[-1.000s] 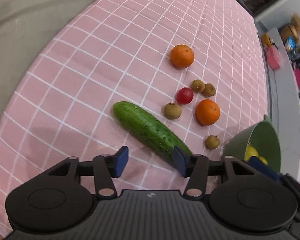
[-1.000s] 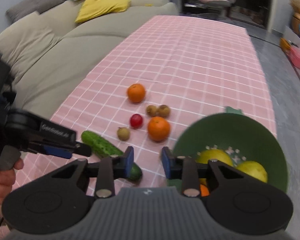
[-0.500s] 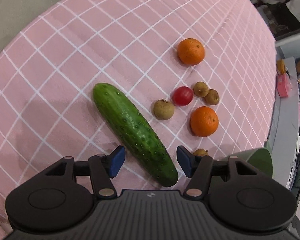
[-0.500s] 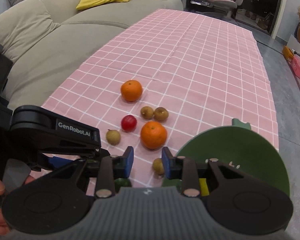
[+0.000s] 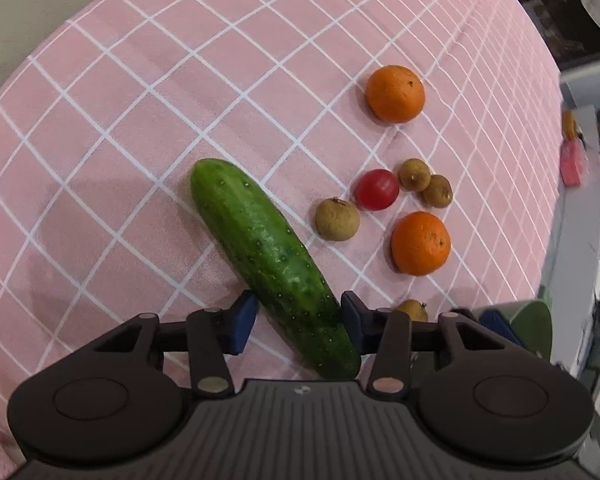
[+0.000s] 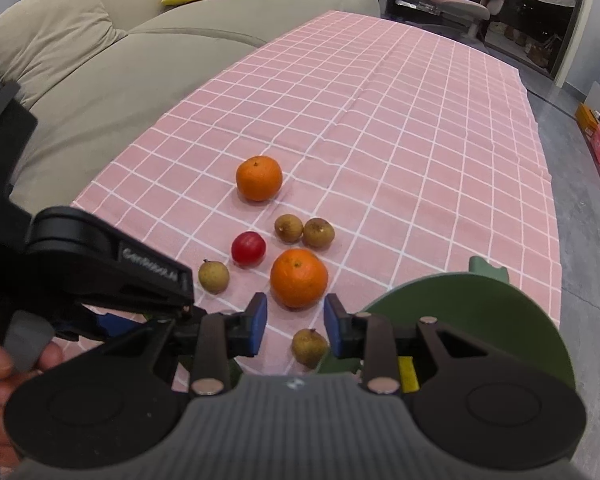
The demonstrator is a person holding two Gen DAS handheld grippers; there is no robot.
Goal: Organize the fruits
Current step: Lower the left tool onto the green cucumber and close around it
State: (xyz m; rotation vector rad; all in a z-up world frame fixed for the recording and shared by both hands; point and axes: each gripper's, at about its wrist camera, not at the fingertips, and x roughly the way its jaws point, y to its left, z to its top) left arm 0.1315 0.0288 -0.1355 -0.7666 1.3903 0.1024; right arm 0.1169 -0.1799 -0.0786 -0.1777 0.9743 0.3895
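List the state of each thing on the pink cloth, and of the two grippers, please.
cucumber: lying flat, its near end between the left pads
far orange: resting alone
near orange: resting, untouched
red fruit: resting
four small brown fruits: loose on the cloth
green bowl: tilted on the cloth
left gripper: closing around the cucumber
right gripper: jaws narrowly apart, holding nothing

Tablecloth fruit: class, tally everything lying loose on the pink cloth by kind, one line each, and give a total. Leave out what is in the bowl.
Oranges: 2
Small brown round fruits: 4
Red round fruit: 1
Cucumber: 1
Total: 8
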